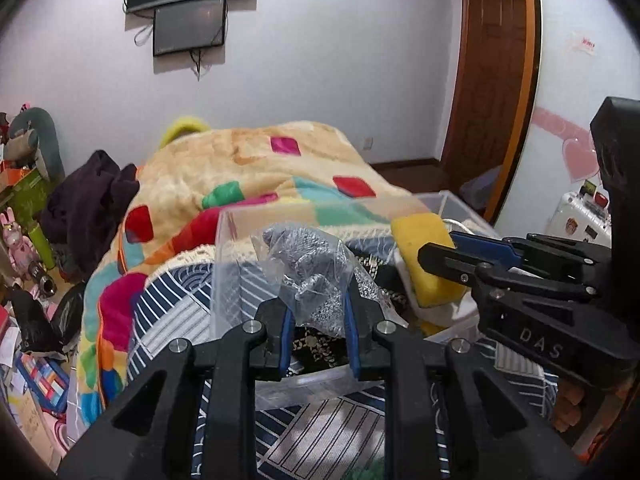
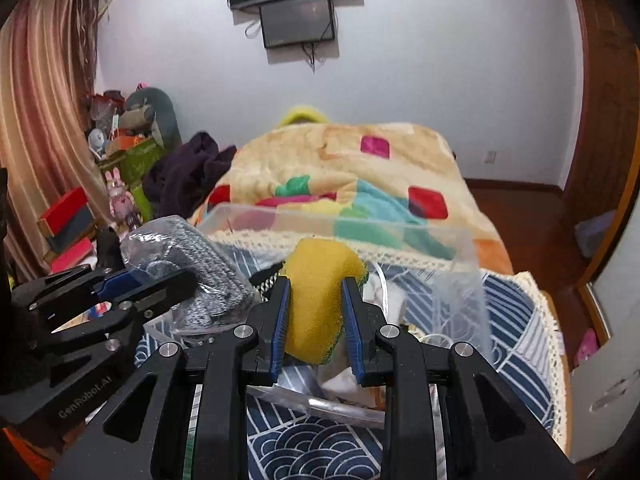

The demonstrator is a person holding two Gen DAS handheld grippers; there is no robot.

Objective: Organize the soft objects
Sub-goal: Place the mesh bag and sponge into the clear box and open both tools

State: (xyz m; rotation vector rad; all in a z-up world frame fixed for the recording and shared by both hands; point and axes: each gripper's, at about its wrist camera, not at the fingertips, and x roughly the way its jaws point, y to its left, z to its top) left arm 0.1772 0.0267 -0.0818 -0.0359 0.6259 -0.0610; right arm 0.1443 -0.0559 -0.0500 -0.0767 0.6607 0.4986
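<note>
My left gripper (image 1: pixel 318 320) is shut on a clear plastic bag of grey knit fabric (image 1: pixel 316 276) and holds it above a clear plastic bin (image 1: pixel 232 240) on the bed. My right gripper (image 2: pixel 316 316) is shut on a yellow sponge (image 2: pixel 318 300) over the same bin (image 2: pixel 400 224). In the left wrist view the right gripper (image 1: pixel 452 252) reaches in from the right with the sponge (image 1: pixel 424 256). In the right wrist view the left gripper (image 2: pixel 160 284) comes in from the left with the grey bag (image 2: pixel 192 264). Dark patterned and white cloth lies in the bin.
A colourful patchwork blanket (image 1: pixel 248 184) covers the bed behind the bin. A blue and white patterned cover (image 2: pixel 320 452) lies under the bin. A dark garment (image 1: pixel 88 200) lies on the bed's left side. Clutter and boxes (image 2: pixel 72 220) stand left; a wooden door (image 1: pixel 492 80) stands right.
</note>
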